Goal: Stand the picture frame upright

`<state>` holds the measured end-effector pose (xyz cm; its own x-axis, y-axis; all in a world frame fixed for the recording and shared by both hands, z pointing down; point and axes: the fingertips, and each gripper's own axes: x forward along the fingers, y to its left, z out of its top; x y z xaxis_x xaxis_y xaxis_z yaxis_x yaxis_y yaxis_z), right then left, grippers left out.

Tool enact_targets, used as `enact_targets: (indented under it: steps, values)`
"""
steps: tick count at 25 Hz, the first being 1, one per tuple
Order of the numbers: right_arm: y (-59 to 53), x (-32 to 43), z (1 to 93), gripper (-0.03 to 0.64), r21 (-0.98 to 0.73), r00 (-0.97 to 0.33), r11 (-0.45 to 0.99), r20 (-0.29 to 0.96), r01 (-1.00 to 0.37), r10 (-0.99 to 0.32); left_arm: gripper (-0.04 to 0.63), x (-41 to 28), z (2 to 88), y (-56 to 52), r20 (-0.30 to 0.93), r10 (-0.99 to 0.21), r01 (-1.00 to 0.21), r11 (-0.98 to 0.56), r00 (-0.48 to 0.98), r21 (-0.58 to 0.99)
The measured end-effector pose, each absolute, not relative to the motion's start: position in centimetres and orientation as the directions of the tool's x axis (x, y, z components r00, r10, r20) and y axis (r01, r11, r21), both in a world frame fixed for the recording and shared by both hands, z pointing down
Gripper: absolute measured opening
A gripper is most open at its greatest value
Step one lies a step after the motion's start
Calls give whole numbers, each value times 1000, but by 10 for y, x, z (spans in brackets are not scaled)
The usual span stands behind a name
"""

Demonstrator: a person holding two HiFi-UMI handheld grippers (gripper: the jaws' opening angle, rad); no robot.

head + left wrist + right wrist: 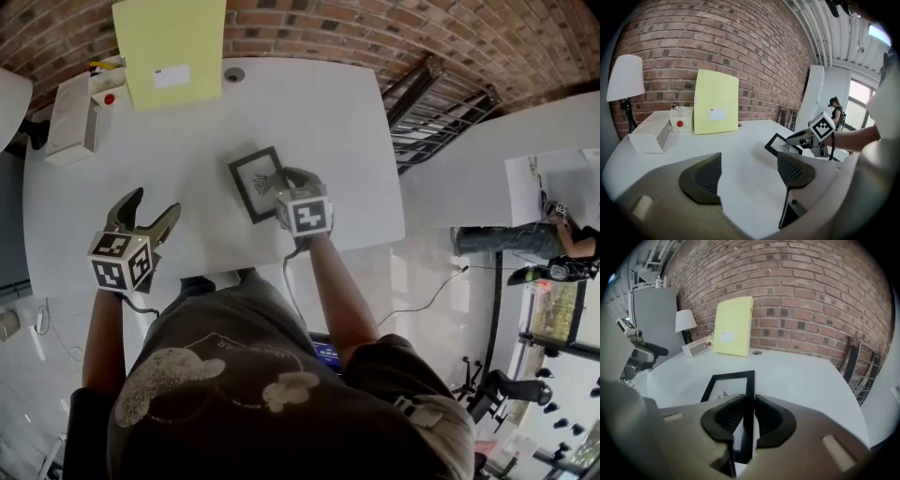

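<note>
Picture frame (255, 184): black border, pale picture with a dark sketch too small to make out. It sits near the middle of the white table (328, 112), face up or nearly so. Whether it rests flat or has one side raised cannot be told from the head view. The back of the frame shows in no view.

Right gripper (292, 190): closed on the frame's right-hand edge. In the right gripper view the two dark pads (727, 419) pinch the black edge strip between them. The gripper body cuts off the frame's near corners there, and in the head view the marker cube covers the near right corner.

Left gripper (148, 212): jaws spread wide, nothing between them but bare tabletop. It hovers over the table's near left part, well apart from the frame. Its own view shows the frame and the right gripper off to the right.

Further back, against the brick wall (740, 47): a yellow folder (170, 47) leaning upright, a long white box (71, 118), and a small tub with a red knob (680, 123). A white lamp (625, 78) stands at the far left, its base partly behind the box. A person (836, 110) stands distant and small by the window.
</note>
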<state>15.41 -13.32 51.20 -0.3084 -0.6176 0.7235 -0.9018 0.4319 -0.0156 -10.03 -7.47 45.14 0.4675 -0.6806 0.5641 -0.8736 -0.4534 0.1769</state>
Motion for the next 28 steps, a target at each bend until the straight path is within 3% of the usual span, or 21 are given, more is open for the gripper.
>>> enact_targets:
  steps: [6, 19, 21, 24, 28]
  values:
    - [-148, 107, 456, 72, 135, -349, 542, 632, -829, -692, 386, -119, 435, -94, 520, -674, -838, -518, 525, 174]
    - [-151, 16, 392, 72, 455, -407, 695, 580, -557, -706, 382, -122, 396, -118, 421, -637, -729, -678, 645, 92]
    - [-151, 0, 385, 72, 495, -421, 701, 566, -514, -709, 359, -124, 395, -119, 423, -623, -712, -697, 658, 81]
    - [-148, -24, 375, 72, 555, -458, 710, 544, -433, -704, 272, -128, 393, -122, 432, -606, -695, -715, 668, 71]
    - [-143, -46, 364, 72, 610, -493, 708, 520, -357, -697, 255, -133, 391, -127, 431, -597, -684, -726, 677, 71]
